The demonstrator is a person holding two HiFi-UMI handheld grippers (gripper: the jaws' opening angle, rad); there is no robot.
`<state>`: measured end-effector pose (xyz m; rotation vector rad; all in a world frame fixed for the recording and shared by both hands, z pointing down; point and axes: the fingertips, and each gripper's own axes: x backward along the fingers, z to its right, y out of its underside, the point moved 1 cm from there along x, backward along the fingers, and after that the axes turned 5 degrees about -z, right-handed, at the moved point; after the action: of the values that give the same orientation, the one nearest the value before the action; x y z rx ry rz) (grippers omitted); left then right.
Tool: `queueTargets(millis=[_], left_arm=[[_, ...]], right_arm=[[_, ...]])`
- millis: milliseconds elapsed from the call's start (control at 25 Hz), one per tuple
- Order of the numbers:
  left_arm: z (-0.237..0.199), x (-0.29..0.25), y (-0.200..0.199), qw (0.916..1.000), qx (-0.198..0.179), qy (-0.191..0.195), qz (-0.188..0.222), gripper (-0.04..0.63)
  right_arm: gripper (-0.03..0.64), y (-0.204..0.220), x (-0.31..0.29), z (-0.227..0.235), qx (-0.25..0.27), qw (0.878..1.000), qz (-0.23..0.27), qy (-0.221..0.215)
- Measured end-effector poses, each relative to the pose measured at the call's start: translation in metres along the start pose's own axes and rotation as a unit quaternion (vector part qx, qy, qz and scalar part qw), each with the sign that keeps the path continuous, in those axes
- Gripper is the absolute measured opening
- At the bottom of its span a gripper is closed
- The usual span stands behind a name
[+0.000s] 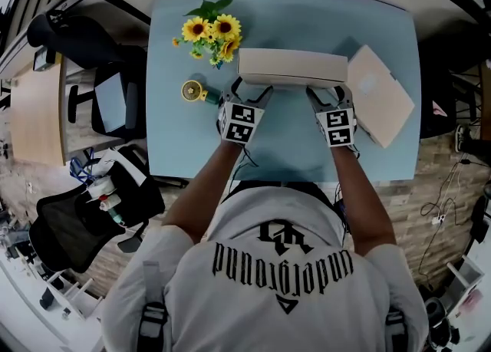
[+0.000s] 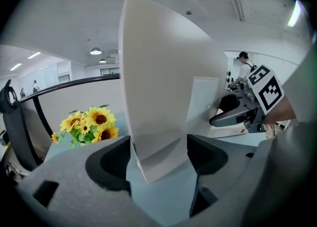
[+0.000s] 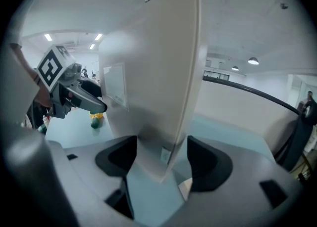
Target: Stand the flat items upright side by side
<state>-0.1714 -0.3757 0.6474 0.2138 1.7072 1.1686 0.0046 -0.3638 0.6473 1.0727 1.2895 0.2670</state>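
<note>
A long white flat box (image 1: pixel 291 67) stands on its edge across the middle of the pale blue table (image 1: pixel 284 136). My left gripper (image 1: pixel 249 86) holds the box's left end, and in the left gripper view both pads press on the box (image 2: pixel 163 87). My right gripper (image 1: pixel 331 91) straddles the right end. In the right gripper view the box (image 3: pixel 158 87) stands between the jaws with a thin gap at the right pad. A second, tan flat box (image 1: pixel 380 96) lies flat and askew just right of the standing one.
A bunch of sunflowers (image 1: pixel 211 36) stands at the table's far left, with a small yellow and green object (image 1: pixel 192 91) next to my left gripper. Dark office chairs (image 1: pixel 107 97) stand to the left of the table. The table's near edge is just in front of the person.
</note>
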Motion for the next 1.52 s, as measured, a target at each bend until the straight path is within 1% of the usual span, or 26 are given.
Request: queueTargets(millis=[40,120,360,560,640,720,840,1040,1160,1280,1360,1520], left_arm=[[0.001,0.0,0.001,1.0,0.001,0.003,-0.001,0.373],[0.002,0.001,0.002,1.0,0.001,0.008,-0.004,0.385],[-0.002,0.009,-0.002,1.0,0.0,0.007,0.003,0.393],[0.006,0.021,-0.011,0.9998,-0.005,0.003,0.018,0.395],[0.011,0.028,-0.014,0.9998,0.001,0.003,0.017,0.396],[0.015,0.031,-0.013,0.9997,0.016,0.0,0.017,0.407],[0.015,0.033,-0.008,0.9991,0.034,-0.02,0.015,0.411],[0.01,0.042,0.002,0.9949,0.062,-0.079,0.004,0.42],[0.029,0.048,-0.001,0.9904,0.079,-0.113,0.005,0.425],[0.061,0.05,-0.008,0.9843,0.108,-0.139,0.013,0.426],[0.091,0.047,-0.017,0.9818,0.119,-0.147,0.017,0.428],[0.162,0.028,-0.04,0.9813,0.119,-0.149,0.029,0.43]], right_arm=[[0.33,0.0,0.0,0.0,-0.003,1.0,0.0,0.0],[0.339,-0.001,0.002,-0.001,-0.008,1.0,0.001,-0.001],[0.342,-0.001,0.013,0.005,-0.012,1.0,0.009,0.006],[0.342,0.006,0.034,0.008,-0.024,1.0,0.017,0.006],[0.342,0.01,0.044,0.01,-0.028,0.999,0.019,0.004],[0.342,0.013,0.054,0.013,-0.032,0.999,0.023,0.002],[0.342,0.018,0.069,0.023,-0.033,0.999,0.032,0.0],[0.342,0.029,0.093,0.049,-0.022,0.998,0.051,-0.016],[0.342,0.036,0.109,0.069,-0.014,0.997,0.063,-0.034],[0.342,0.043,0.128,0.092,-0.002,0.996,0.074,-0.056],[0.342,0.047,0.141,0.109,0.009,0.994,0.082,-0.071],[0.342,0.062,0.171,0.149,0.028,0.991,0.097,-0.093]])
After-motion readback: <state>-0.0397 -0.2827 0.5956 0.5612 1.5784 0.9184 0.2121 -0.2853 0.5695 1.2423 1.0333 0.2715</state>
